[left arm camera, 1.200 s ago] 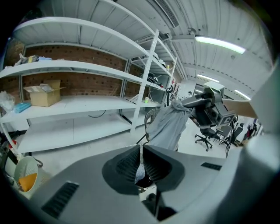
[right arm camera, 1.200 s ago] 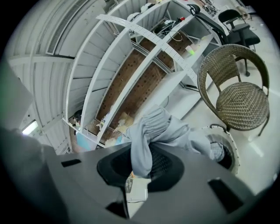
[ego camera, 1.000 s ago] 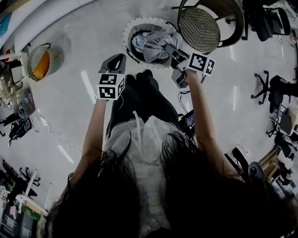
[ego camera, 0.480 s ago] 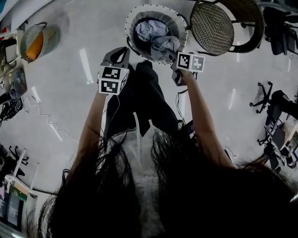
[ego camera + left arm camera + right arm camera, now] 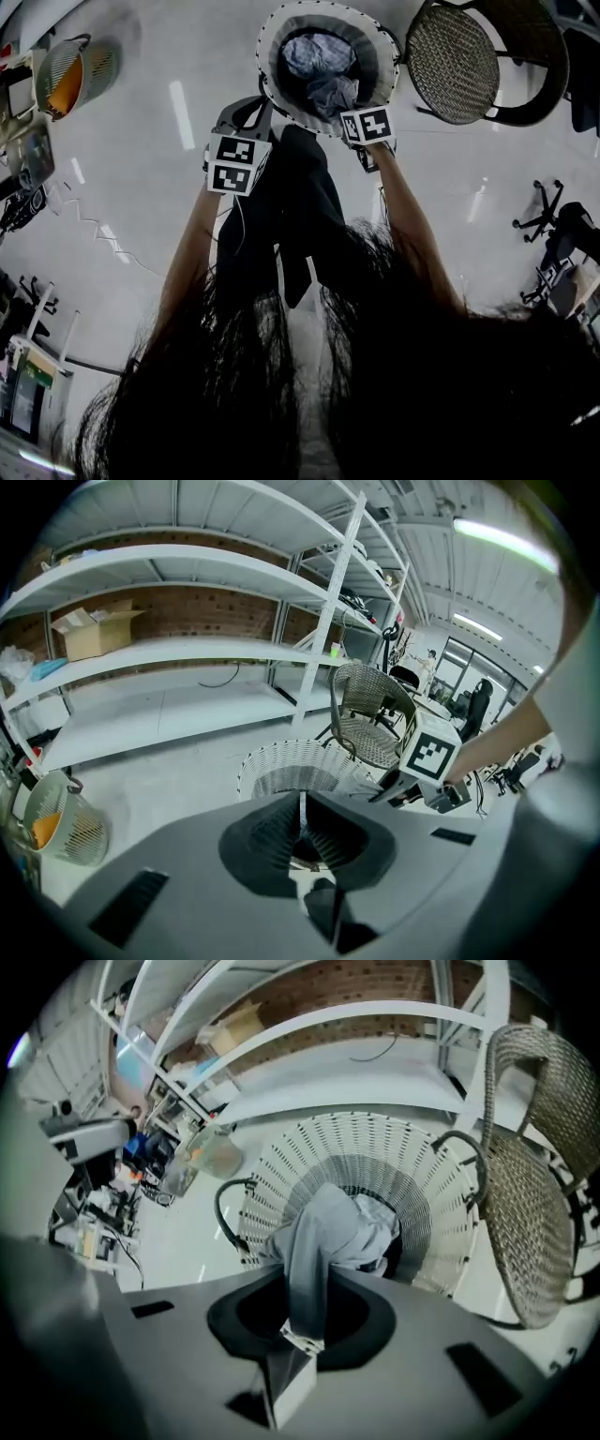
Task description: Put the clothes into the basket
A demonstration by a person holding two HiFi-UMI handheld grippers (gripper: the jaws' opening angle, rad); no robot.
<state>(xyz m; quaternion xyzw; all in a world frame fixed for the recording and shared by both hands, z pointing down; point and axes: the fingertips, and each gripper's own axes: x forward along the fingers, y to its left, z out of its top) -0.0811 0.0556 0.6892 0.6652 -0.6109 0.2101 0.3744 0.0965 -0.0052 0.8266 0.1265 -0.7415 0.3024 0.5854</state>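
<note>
A white wicker basket (image 5: 281,28) stands on the floor at the top of the head view, with clothes (image 5: 319,54) lying in it. My right gripper (image 5: 345,105) is shut on a grey garment (image 5: 332,92) that hangs down into the basket's mouth. The right gripper view shows this garment (image 5: 323,1237) pinched in the right gripper (image 5: 302,1324), draped over the basket (image 5: 450,1204). My left gripper (image 5: 249,112) hovers at the basket's near-left rim. Its jaws meet with nothing between them (image 5: 300,808), and the basket (image 5: 281,766) lies just beyond.
A dark wicker chair (image 5: 469,61) stands right of the basket, close to its rim (image 5: 539,1194). A small basket with something orange (image 5: 67,77) sits far left. White shelving (image 5: 187,649) lines the brick wall. Office chairs (image 5: 558,225) stand at right. The person's legs (image 5: 291,206) are near the basket.
Both grippers have sunk toward the basket. The right gripper has carried the grey garment from the basket's right rim to over its opening and tipped downward.
</note>
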